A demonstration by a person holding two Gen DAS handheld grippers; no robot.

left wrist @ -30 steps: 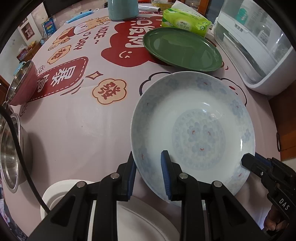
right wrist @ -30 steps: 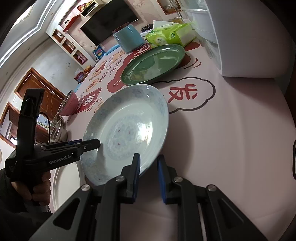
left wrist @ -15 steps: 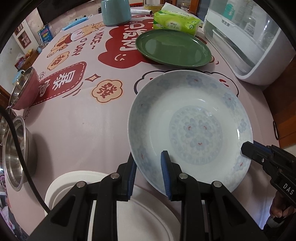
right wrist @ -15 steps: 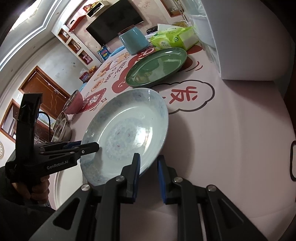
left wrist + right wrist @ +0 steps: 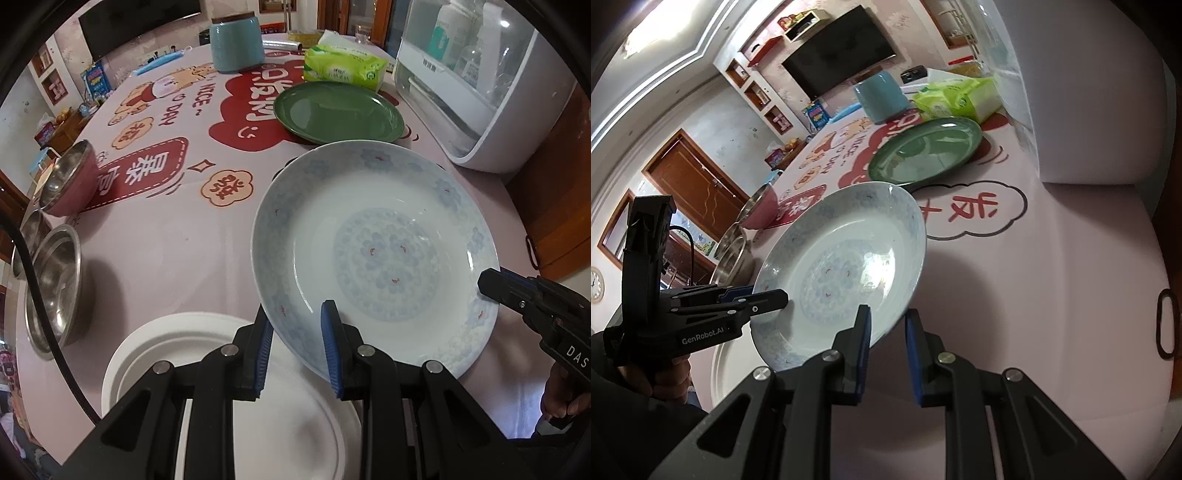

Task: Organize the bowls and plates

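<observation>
The table [image 5: 155, 258], covered in a pink cloth with red printed panels, carried the white cabinet [image 5: 480, 122] at its far right edge. The blue-patterned plate [image 5: 376, 258] was tilted and lifted clear of the cloth, above the near edge of the table and partly over the white plate [image 5: 221, 369]. The green plate [image 5: 338, 110] lay flat just beyond it. Two steel bowls [image 5: 55, 288] and a pink bowl [image 5: 70, 181] stood at the left edge. The left gripper [image 5: 297, 345] clamped the patterned plate's near rim — one pad above, one below. The right gripper [image 5: 886, 350] gripped the opposite rim (jaws narrow, pads on the rim).
</observation>
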